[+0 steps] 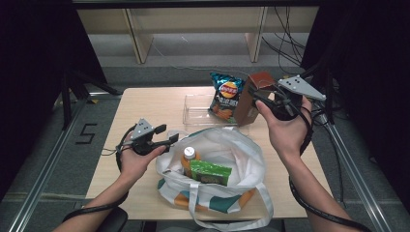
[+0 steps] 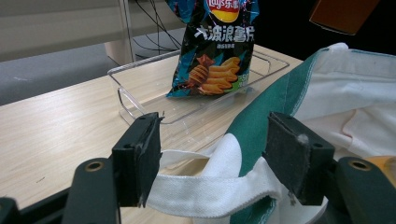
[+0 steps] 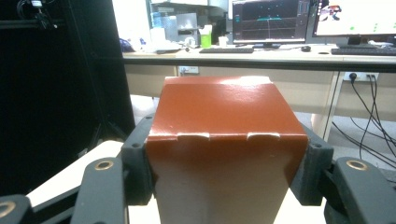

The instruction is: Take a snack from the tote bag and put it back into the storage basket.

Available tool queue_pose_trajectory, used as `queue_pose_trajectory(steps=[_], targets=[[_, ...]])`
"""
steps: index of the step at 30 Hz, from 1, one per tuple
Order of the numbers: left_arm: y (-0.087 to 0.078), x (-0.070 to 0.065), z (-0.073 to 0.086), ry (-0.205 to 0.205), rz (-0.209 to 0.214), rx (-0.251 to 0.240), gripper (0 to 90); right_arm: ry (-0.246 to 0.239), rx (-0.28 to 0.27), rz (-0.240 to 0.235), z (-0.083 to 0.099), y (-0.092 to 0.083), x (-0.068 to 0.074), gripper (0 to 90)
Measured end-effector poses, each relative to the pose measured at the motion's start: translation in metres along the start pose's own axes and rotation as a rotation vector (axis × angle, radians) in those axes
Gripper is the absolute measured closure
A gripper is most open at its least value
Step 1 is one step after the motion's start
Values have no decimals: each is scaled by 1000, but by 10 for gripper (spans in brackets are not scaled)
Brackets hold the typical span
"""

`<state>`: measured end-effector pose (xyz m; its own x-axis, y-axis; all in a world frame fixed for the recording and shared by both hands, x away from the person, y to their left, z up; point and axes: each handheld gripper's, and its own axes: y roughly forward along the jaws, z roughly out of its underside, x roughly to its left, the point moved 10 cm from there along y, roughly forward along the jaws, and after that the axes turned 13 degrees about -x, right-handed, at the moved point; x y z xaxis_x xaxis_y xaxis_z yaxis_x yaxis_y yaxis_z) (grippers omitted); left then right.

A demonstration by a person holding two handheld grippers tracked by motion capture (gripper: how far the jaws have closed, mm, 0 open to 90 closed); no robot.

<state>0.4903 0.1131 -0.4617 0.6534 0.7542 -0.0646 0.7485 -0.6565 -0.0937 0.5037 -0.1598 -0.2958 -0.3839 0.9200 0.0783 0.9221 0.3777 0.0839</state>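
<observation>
Two grippers are in the person's hands. The right gripper [image 1: 261, 99] is held up over the far right side of the table, and its jaws squeeze a brown box [image 3: 224, 140] on both sides. The right arm reaches up from the bottom, bent at the wrist. The left gripper [image 1: 169, 137] is low and level at the edge of the white bag [image 1: 241, 159]. Its jaws stand wide apart, and a white strap [image 2: 219, 186] of the bag lies between them with no squeeze on it. A bottle [image 1: 189, 157] and a green pack [image 1: 210, 173] sit in the bag. Behind the bag is a clear tray [image 1: 196, 108] with a chip bag [image 1: 226, 94] standing in it. The wooden table [image 1: 145, 106] stands on a grey floor.
</observation>
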Motion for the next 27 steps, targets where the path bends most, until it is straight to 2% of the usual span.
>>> queue_pose_trajectory(steps=[2,7,10,12,13,15,16,20,27], targets=[[0,0,0,1,0,0,355,-13,-6,1,0,2,-2,392],[0,0,0,0,0,0,355,2,7,14,3,6,-5,392],[0,0,0,-1,1,0,355,-8,0,11,3,9,-6,392],[0,0,0,-1,1,0,355,8,11,20,5,10,-5,392],[0,0,0,-1,1,-1,355,-9,5,19,4,11,-7,392],[0,0,0,0,1,0,355,6,17,23,6,12,-6,392],[0,0,0,0,1,0,355,-11,12,18,6,14,-8,392],[0,0,0,0,1,0,355,3,17,26,8,16,-8,392],[0,0,0,0,1,-1,355,-7,18,32,9,22,-12,392]])
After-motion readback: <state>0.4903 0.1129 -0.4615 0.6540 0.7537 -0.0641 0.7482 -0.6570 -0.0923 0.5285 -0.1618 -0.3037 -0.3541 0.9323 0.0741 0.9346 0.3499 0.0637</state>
